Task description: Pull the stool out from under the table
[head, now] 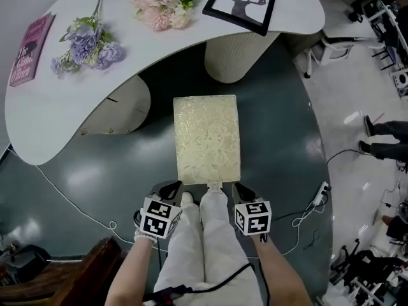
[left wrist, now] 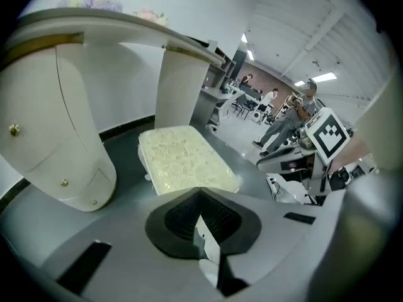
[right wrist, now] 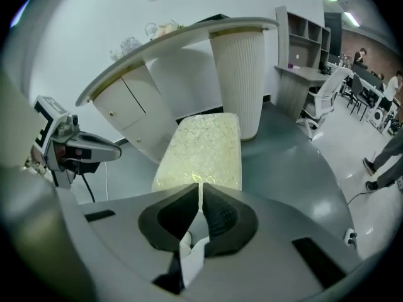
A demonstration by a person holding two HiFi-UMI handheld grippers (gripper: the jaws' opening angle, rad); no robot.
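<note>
The stool [head: 207,139], a rectangular seat with a cream patterned cushion, stands on the dark floor just clear of the white curved table [head: 57,120]. My left gripper [head: 173,185] is at the stool's near left corner and my right gripper [head: 239,187] at its near right corner. In the left gripper view the jaws [left wrist: 199,190] are shut tip to tip, with the stool [left wrist: 182,159] just beyond them. The right gripper [right wrist: 199,186] is also shut, its tips meeting at the near edge of the stool [right wrist: 204,146]. I see nothing held between either pair.
Two table pedestals [head: 121,107] [head: 239,56] stand left and right behind the stool. On the table lie flowers [head: 89,43], a book [head: 29,46] and a framed deer picture [head: 241,4]. A white cable [head: 76,206] crosses the floor; a power strip [head: 320,193] lies right. A person's feet [head: 370,136] show far right.
</note>
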